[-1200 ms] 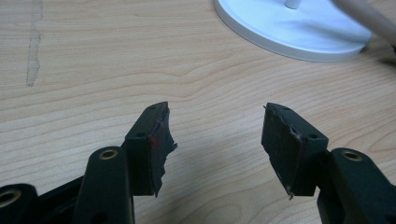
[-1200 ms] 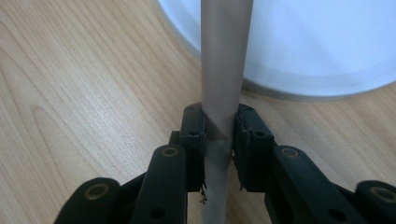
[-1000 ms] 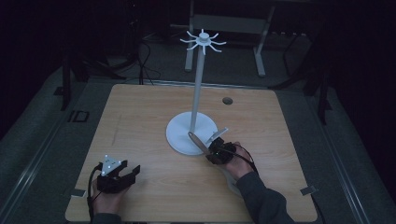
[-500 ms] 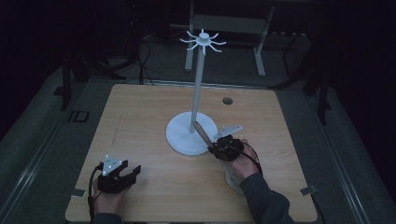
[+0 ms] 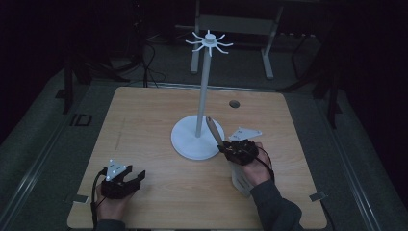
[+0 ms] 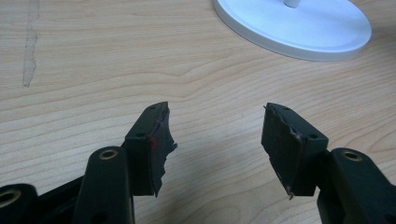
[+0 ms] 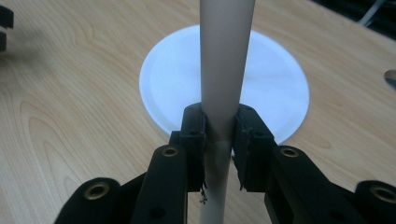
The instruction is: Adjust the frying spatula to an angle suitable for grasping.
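Dim surroundings frame a wooden table (image 5: 144, 120) carrying a white stand (image 5: 197, 137): round base, upright pole, hooked crown on top. The right gripper (image 5: 230, 149), at the base's near-right edge, is clamped on a tan stick (image 7: 226, 70) (possibly a spoon or spatula handle; the far end is unclear). The stick's long axis slants up and far-left from the jaws toward the pole, so its tip lies just beside the pole, well below the crown. The left gripper (image 6: 215, 144) rests at the near-left of the table, jaws wide and empty, well apart from the stand. The right hand is the nearer one.
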